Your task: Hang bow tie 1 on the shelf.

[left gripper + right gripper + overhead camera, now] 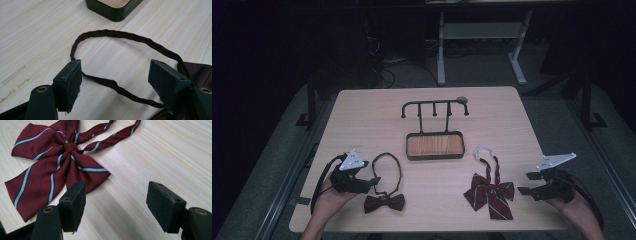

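A dark brown bow tie point(384, 202) lies at the front left of the table, and its thin strap loop point(388, 157) reaches toward the tray. My left gripper point(373, 183) is just left of it, open. In the left gripper view the strap point(120, 33) curves ahead of the left gripper point(115, 68), and its near run crosses the gap between the jaws. A red striped bow tie point(490, 194) with a white neck band point(484, 150) lies at the front right. My right gripper point(526, 183) is open beside it. In the right gripper view the red bow point(50, 170) is up and to the left of the right gripper point(116, 188), whose jaws hold nothing.
A black hook rack point(434, 106) rises from a wood-floored tray point(435, 156) at the table's middle; a tray corner point(112, 12) also shows in the left gripper view. A small round object point(461, 99) sits by the rack's right end. Table legs and cables stand on the floor beyond.
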{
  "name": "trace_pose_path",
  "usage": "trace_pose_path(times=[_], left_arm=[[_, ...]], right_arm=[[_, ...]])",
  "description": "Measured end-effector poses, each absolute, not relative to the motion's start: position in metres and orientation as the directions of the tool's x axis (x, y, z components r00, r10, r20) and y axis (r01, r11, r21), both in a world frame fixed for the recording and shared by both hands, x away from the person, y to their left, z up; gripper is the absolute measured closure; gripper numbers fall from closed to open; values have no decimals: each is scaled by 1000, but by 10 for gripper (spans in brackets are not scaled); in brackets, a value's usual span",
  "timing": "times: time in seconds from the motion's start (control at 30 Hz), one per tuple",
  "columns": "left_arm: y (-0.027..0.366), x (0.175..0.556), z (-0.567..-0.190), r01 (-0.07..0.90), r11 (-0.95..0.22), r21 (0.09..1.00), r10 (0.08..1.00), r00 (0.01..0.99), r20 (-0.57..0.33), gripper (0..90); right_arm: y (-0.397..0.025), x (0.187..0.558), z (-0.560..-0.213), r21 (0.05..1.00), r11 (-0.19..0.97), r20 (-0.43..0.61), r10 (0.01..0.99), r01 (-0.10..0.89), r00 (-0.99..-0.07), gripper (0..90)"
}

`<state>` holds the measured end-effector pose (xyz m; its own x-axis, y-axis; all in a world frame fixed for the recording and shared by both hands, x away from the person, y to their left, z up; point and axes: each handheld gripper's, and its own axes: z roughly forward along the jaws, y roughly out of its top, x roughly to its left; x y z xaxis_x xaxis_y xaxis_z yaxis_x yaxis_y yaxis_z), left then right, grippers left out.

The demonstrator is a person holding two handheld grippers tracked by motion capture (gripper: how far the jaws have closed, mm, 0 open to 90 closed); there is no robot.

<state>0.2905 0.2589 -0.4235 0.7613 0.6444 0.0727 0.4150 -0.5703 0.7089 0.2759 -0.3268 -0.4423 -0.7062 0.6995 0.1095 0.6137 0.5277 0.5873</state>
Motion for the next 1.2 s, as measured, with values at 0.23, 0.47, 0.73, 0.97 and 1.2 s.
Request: trace_pose_path(times=[0.23,0.47,0.73,0.97,1.2], left_arm=[[257,290,-423,408,-575,709,637,767,76,275],[255,289,-423,404,-582,706,632,771,80,275],[257,287,-422,401,-576,713,636,767,83,275],[257,287,-420,400,-569,718,640,764,81,275],[258,287,-421,405,-566,718,643,762,77,269]], right_arm=[[-322,275,-442,589,525,121,695,614,-709,308],[-316,275,-437,588,535,115,687,606,-718,288],[-301,277,-424,583,567,95,664,582,-742,280],[-289,284,-416,580,583,91,647,569,-757,281],[-281,290,-409,563,609,84,630,558,-772,283]])
